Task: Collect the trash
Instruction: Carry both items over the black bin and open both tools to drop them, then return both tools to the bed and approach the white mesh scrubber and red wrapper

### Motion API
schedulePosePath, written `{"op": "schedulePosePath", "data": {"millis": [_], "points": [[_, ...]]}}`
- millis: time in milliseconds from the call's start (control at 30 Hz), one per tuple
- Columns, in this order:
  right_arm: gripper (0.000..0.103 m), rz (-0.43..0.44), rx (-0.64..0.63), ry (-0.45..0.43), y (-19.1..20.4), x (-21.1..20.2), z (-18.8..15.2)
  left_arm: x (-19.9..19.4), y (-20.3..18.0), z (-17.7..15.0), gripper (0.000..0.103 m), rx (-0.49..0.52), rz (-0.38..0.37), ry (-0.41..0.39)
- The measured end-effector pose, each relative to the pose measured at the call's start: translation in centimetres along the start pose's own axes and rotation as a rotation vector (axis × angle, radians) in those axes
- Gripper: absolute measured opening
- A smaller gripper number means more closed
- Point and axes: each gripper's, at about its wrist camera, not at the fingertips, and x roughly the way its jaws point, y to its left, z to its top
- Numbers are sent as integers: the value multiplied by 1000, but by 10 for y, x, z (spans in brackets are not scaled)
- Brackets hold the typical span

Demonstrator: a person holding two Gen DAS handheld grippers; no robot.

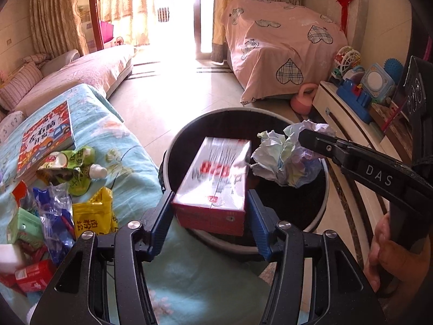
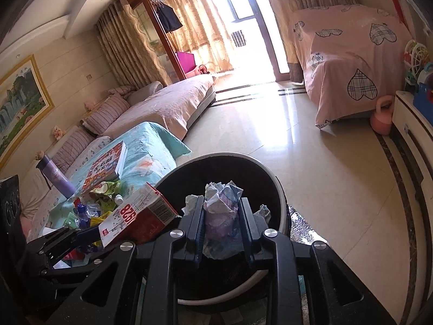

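Hovering over the round black waste bin (image 1: 230,111) with a pale rim, the left tool (image 1: 209,203) stands half open. The red-and-white cardboard box (image 1: 213,178) sits between its blue pads, which do not visibly press on it. The box looks blurred; in the right wrist view its side shows upside-down digits, apparently 1528. The right tool (image 2: 221,211), lettered "DAS" on its black finger, is closed narrowly on a crumpled ball of white, pale-green and purple paper (image 2: 223,192), also above the bin. Beside the bin, the teal-clothed table (image 1: 130,168) carries a yellow snack packet (image 1: 93,214) and a green spouted pouch (image 1: 73,168), both printed with Chinese characters.
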Motion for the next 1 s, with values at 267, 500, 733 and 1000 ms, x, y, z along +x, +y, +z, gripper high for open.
{"op": "schedulePosePath", "data": {"millis": [267,500,733,1000], "points": [[64,25,29,10,-2,-2,-7,-26,15,-21,80,-57,-8,-32],[80,50,28,-5,16,-20,-20,-59,34,-51,81,-115,-27,-63],[87,88,3,1,52,-30,-40,-93,58,-80,81,-149,0,-90],[88,135,-23,43,91,-31,-71,-130,96,-128,81,-184,108,-145]]}}
